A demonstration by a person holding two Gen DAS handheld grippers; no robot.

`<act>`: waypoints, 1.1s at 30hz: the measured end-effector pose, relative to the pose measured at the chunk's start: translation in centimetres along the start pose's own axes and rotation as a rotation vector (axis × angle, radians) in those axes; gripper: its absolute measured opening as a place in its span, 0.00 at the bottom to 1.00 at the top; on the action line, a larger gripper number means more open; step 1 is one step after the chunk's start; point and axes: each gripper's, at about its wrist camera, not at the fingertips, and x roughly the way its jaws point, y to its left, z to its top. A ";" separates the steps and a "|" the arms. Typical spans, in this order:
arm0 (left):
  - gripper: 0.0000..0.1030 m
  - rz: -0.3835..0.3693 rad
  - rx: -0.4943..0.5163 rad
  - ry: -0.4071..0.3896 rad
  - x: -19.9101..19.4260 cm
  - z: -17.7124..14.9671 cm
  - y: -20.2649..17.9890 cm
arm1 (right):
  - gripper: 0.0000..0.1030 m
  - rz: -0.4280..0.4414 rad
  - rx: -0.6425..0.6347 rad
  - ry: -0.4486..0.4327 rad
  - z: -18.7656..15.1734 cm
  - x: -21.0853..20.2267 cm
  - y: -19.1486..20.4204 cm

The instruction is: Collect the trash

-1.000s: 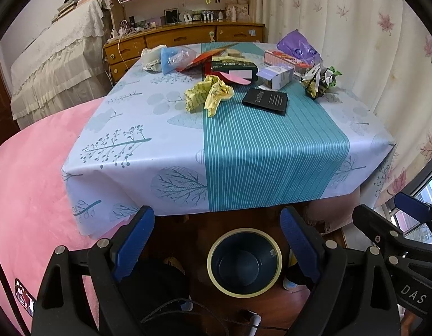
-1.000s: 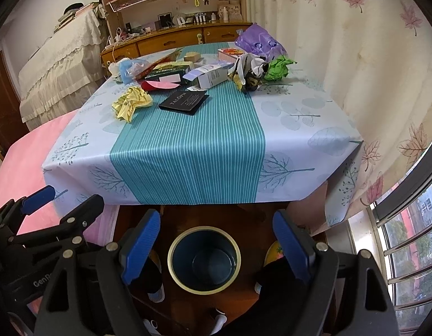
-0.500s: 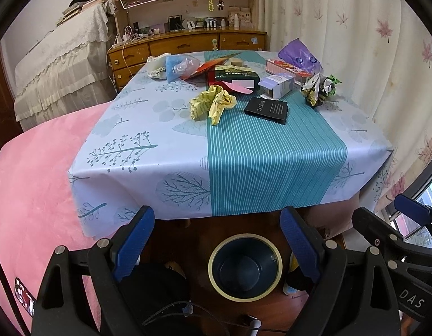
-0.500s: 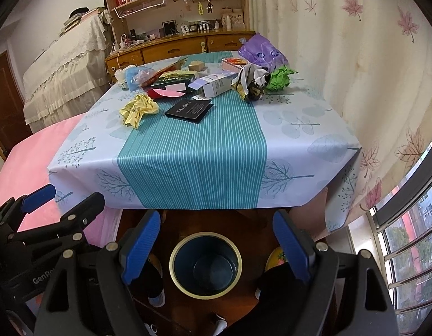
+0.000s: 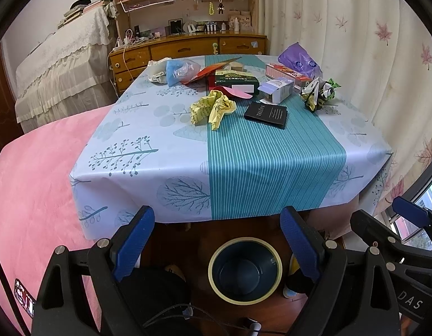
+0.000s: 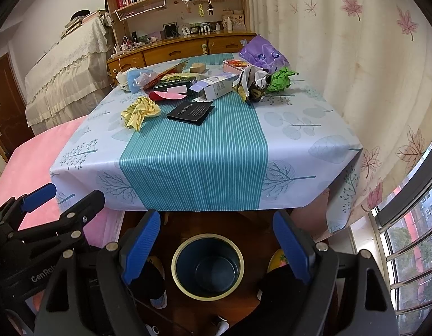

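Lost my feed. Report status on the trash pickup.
Left gripper and right gripper open, empty. Bin on floor, nothing visible inside. Trash, including yellow wad, on table. Path clear.

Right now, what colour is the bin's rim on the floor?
Pale yellow rim on the dark blue bin, clearest in the right wrist view.

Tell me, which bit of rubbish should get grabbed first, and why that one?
Probably the left gripper should reach forward to the crumpled yellow paper. Both grippers are open with nothing between their fingers, and the bin on the floor looks empty. The yellow paper is among the nearest trash on the table, lies on the left side, and has bare cloth around it.
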 end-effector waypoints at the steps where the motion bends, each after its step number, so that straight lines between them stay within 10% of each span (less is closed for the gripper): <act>1: 0.88 0.000 0.001 -0.002 0.0 0.0 0.0 | 0.81 0.002 0.001 -0.002 0.0 0.0 0.0; 33: 0.88 0.004 0.007 -0.019 0.1 0.3 -0.4 | 0.81 0.012 0.005 -0.023 0.4 -0.1 -0.2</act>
